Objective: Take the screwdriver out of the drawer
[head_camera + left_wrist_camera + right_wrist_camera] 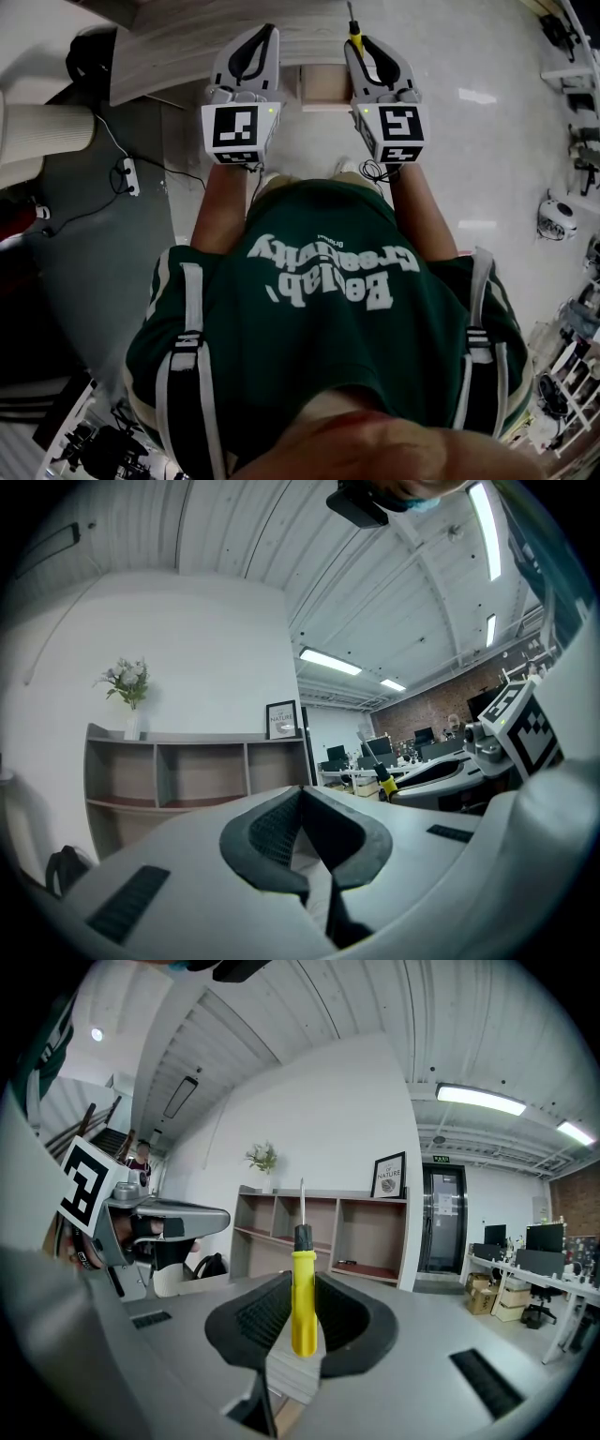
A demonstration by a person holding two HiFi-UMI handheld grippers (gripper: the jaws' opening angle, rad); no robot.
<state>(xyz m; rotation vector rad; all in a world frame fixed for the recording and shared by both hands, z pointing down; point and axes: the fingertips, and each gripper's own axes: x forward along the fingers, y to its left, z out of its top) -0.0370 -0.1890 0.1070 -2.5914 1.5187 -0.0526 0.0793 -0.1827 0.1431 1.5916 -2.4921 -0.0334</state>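
Note:
A screwdriver (355, 37) with a yellow handle (303, 1302) and a thin metal shaft stands upright between the pads of my right gripper (362, 49), which is shut on the handle. In the right gripper view the shaft points up, past the jaw tips. My left gripper (262, 36) is level beside it on the left, its pads (272, 832) meeting at the tip with nothing between them. The left gripper view also shows the screwdriver (383, 781) off to the right. Both grippers hover above a pale wooden drawer (323, 82) that juts from under the table top (187, 42).
A wooden shelf unit (356, 1232) stands against the white wall ahead, with a vase of flowers (262, 1159) and a framed picture (389, 1176) on top. A power strip (127, 176) lies on the floor at the left, near a beige seat (37, 136). Office desks (525, 1269) stand at the right.

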